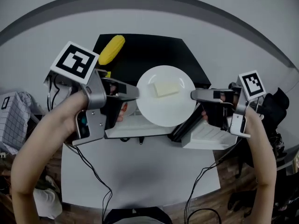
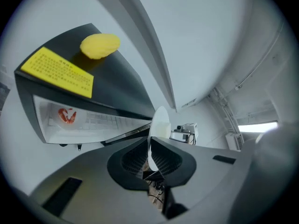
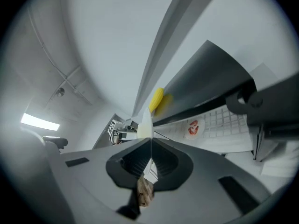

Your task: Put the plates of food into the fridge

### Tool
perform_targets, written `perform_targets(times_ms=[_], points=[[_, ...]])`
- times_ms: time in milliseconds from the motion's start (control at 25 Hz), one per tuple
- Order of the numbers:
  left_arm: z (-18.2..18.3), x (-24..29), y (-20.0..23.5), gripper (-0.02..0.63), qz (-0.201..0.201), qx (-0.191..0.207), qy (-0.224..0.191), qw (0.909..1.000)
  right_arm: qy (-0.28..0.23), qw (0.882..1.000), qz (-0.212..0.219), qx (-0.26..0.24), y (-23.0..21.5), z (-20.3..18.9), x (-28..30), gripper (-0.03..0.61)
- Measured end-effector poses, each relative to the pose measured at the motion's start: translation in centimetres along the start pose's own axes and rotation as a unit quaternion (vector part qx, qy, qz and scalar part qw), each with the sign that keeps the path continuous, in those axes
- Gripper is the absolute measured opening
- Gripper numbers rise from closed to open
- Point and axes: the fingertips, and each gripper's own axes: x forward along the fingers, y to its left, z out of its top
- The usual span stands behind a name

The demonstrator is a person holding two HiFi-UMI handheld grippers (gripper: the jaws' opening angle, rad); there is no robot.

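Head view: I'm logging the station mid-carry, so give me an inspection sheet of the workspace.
Surface: white table, black fridge at its far side.
Job's things: white plate with a pale food block, held in front of the fridge.
Clutter: yellow corn cob on the fridge top.
Grippers: left gripper and right gripper each shut on the plate's rim, opposite sides.
Cables: black cables trail from both grippers over the table.
Surroundings: checked cloth left, dark items right.
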Motion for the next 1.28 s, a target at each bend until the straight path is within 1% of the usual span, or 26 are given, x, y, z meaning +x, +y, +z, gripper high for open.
perform_targets(times_ms=[160,360,520,600,800,960,1080,1280], points=[[-3.0,-0.4,1.1,0.025,-0.018,0.001,0.003,0.9998,-0.021,0.999,0.007,0.027,-0.9,-3.8,0.5,0.018],[-5.5,-0.5,3.7,0.025,-0.011,0.013,-0.006,0.9998,-0.065,0.997,0.01,0.034,-2.2,-7.7,1.6,0.017],[-7.1,0.0,6.5,0.026,-0.006,-0.004,-0.019,0.9998,-0.103,0.994,0.006,0.034,-4.3,-10.2,2.6,0.017],[-7.5,0.3,7.8,0.026,-0.008,-0.018,-0.027,0.9994,-0.121,0.991,0.011,0.049,-5.5,-11.1,3.1,0.017],[-8.1,1.5,11.0,0.026,-0.001,-0.055,-0.039,0.9977,-0.163,0.98,0.034,0.111,-9.0,-13.0,4.2,0.017],[-8.1,3.0,13.0,0.026,-0.001,-0.074,-0.046,0.9962,-0.196,0.967,0.051,0.156,-11.5,-14.3,4.5,0.017],[-7.9,4.2,14.2,0.026,0.002,-0.079,-0.049,0.9957,-0.222,0.958,0.055,0.174,-12.8,-14.6,4.3,0.017],[-6.8,6.2,15.6,0.026,0.013,-0.073,-0.066,0.9951,-0.254,0.947,0.053,0.19,-14.8,-14.6,3.8,0.017]])
